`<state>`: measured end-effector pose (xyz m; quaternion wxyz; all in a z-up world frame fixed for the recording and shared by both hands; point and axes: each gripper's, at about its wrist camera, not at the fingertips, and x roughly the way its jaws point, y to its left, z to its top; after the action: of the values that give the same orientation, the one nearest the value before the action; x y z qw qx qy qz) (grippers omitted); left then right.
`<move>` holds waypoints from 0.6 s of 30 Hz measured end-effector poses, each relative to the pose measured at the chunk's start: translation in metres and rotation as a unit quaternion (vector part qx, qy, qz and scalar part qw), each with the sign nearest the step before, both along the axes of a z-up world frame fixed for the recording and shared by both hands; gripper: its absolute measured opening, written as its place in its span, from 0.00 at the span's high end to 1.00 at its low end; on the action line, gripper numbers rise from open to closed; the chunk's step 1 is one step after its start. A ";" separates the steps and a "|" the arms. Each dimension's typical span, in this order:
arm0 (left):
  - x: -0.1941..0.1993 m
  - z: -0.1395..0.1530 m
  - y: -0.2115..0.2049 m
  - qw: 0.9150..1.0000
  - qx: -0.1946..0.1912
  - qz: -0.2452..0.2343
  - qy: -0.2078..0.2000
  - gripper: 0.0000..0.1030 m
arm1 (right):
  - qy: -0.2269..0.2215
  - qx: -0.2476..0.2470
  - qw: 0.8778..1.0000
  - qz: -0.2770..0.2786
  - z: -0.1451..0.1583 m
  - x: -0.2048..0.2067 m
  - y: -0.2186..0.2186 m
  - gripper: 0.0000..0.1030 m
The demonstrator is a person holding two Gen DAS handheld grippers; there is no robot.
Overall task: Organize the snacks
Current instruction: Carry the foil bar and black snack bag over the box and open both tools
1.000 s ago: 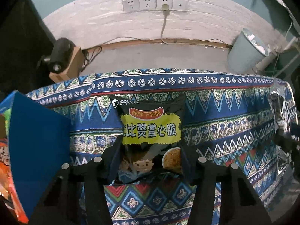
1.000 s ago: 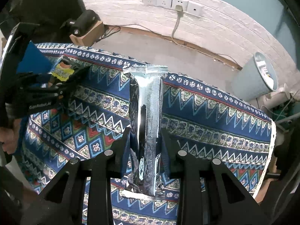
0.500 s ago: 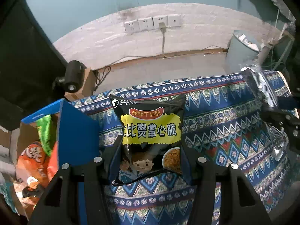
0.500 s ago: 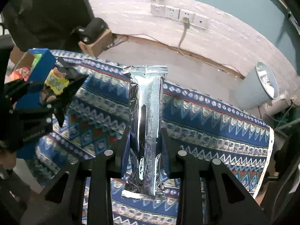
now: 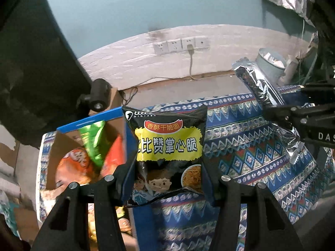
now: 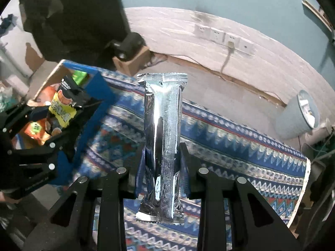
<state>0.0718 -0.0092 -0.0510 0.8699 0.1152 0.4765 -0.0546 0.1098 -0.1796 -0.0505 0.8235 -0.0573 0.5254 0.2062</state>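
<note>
Holding black noodle bag point(image 5: 167, 154), left gripper point(image 5: 167, 179) squeezes its sides, just right of blue box point(image 5: 125, 159). Box lies left of both grippers; left hand nearer. Right gripper point(image 6: 162, 167) clamps silver packet point(image 6: 162, 138), long way up, farther from box, over patterned cloth point(image 6: 240, 152). Box bottom hidden under orange and green bags point(image 5: 92, 146). Left edge blurry.

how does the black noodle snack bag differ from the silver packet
The noodle snack bag is black and yellow with printed cartoon faces; the silver packet is plain shiny foil. The bag is broad and squarish; the packet is long and narrow. The bag sits in the left tool, the packet in the right tool. Both are sealed and held upright.
</note>
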 end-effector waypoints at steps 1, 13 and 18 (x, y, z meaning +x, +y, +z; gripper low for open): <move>-0.003 0.004 0.008 1.000 -0.002 0.005 -0.003 0.46 | -0.002 0.003 1.000 0.005 0.004 -0.002 0.007 0.72; -0.033 0.019 0.077 0.998 0.002 0.052 -0.027 0.46 | -0.008 0.022 0.998 0.064 0.026 -0.016 0.091 0.72; -0.040 0.020 0.101 0.997 -0.003 0.074 -0.030 0.46 | -0.003 0.028 0.996 0.083 0.026 -0.015 0.125 0.72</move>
<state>0.0319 0.0917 -0.0310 0.8857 0.0787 0.4573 0.0122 0.0949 -0.0547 -0.0240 0.8065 -0.0789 0.5102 0.2882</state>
